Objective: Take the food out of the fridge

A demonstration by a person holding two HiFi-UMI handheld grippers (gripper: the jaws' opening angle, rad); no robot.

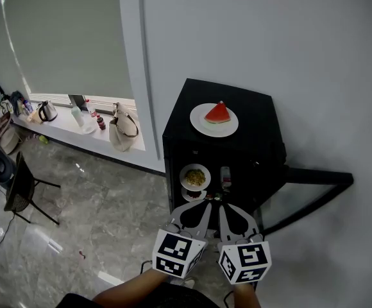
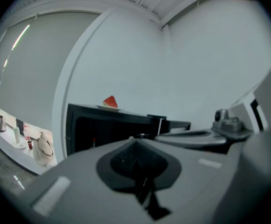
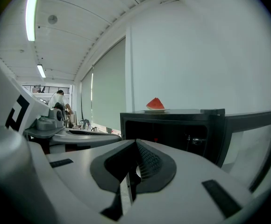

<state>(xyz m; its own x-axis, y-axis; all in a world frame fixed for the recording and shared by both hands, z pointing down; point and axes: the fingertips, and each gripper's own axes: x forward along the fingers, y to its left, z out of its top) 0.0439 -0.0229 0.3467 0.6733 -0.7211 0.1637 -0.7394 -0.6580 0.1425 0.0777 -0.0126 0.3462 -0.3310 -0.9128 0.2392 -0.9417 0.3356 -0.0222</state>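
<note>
- A plate of yellowish food (image 1: 195, 177) is seen on a shelf inside the open fridge (image 1: 237, 147), toward the left side of the opening; a second plate (image 1: 191, 195) shows just below it, partly hidden, and a small bottle (image 1: 225, 177) stands at the right.
- A watermelon slice (image 1: 218, 113) on a white plate (image 1: 202, 128) rests on the fridge top, near its front edge.
- The plate is judged stiff, smooth and breakable, and its loose food would slide if tipped; the near rim is best pinched and the plate kept level.
- The left tool (image 1: 206, 201) and the right tool (image 1: 223, 204) are held side by side just in front of the opening. Both are closed with nothing between the jaws, so they must be opened before anything is taken.
- The fridge door (image 1: 314, 178) is swung out to the right, against the white wall (image 1: 288, 56).
- A polished stone floor (image 1: 109, 210) is seen around the fridge, with a window ledge (image 1: 64, 132) at the left carrying a kettle (image 1: 46, 111) and a bag (image 1: 122, 130).
</note>
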